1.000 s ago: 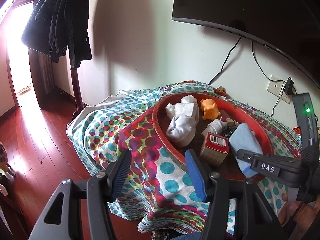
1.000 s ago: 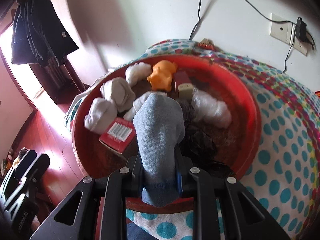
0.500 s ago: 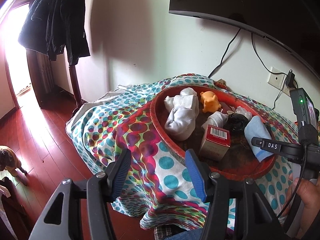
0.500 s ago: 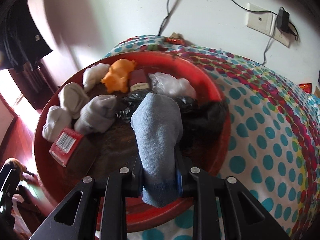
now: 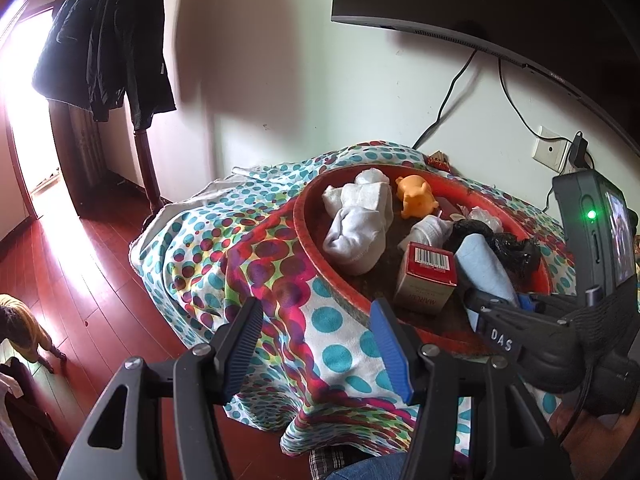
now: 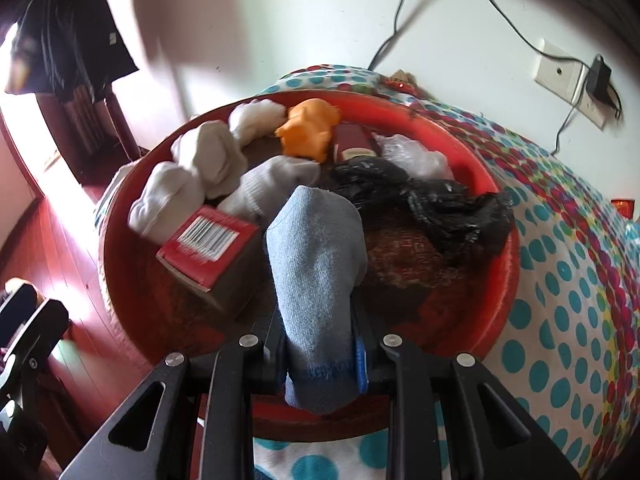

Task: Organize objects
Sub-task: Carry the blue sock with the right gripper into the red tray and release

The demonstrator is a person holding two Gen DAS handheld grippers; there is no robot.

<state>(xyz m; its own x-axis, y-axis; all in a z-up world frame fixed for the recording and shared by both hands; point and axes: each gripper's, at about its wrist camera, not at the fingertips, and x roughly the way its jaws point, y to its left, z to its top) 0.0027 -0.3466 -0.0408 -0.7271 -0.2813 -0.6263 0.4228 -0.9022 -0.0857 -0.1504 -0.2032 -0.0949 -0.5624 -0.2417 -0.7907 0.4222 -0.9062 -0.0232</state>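
Left gripper (image 5: 316,344): jaws stand apart with nothing between them, hovering off the near left edge of the red basin (image 6: 516,256), over the dotted cloth (image 5: 256,264)
White socks (image 6: 208,160): four counted, bunched along the basin's left and far-left edge
Red carton (image 6: 208,248): one, barcode up, near the basin's left edge, just left of the blue sock (image 6: 316,264)
Blue sock: one, held by its cuff in the right gripper (image 6: 320,356); toe end points toward the basin's middle, above its near edge
Right gripper: jaws pressed tight on the sock's cuff
Orange toy (image 6: 308,128): one, at the basin's far edge
Small dark red box (image 6: 354,142): one, just right of the toy
Clear plastic bag (image 6: 412,156): one, at the far right edge
Black plastic bag (image 6: 440,204): crumpled along the right side; one or two cannot be told
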